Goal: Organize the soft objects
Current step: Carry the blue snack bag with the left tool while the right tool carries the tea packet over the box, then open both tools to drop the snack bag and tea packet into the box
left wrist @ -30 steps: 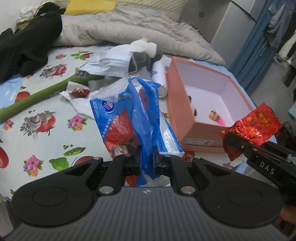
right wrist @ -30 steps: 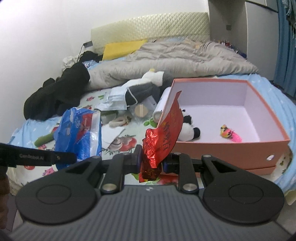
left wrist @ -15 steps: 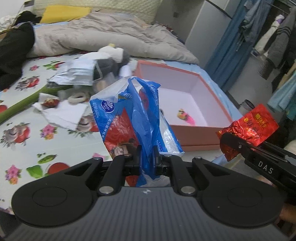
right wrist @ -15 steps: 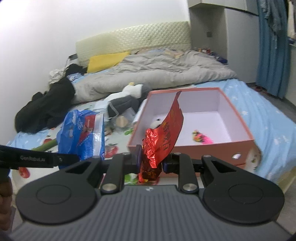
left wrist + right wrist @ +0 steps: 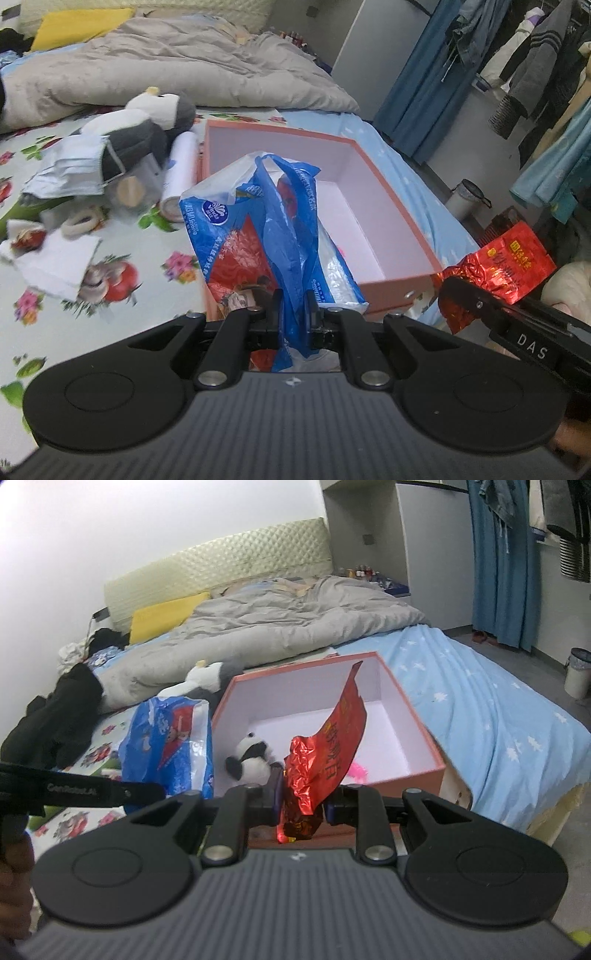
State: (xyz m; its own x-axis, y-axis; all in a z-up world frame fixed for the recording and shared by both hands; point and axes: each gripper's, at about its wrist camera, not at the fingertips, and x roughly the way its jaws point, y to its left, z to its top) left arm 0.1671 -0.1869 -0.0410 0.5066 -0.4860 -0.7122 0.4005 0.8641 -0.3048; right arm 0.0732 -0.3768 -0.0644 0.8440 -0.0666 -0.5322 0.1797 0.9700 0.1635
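Two soft packs hang in mid-air near the box (image 5: 406, 775): the left gripper (image 5: 293, 314) is clamped on the blue bag (image 5: 266, 236), the right gripper (image 5: 301, 799) on the red pouch (image 5: 325, 757). Both grips catch only thin film, so either could slip out short of the box. A panda (image 5: 251, 760) already lies inside; the penguin (image 5: 147, 122), mask (image 5: 70, 170) and roll (image 5: 179, 173) crowd its left wall

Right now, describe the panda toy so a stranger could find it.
Find the open pink box on the bed. Inside, near its front-left corner, lies the panda: small, plush, black and white, unlike the pink trinket nearby.
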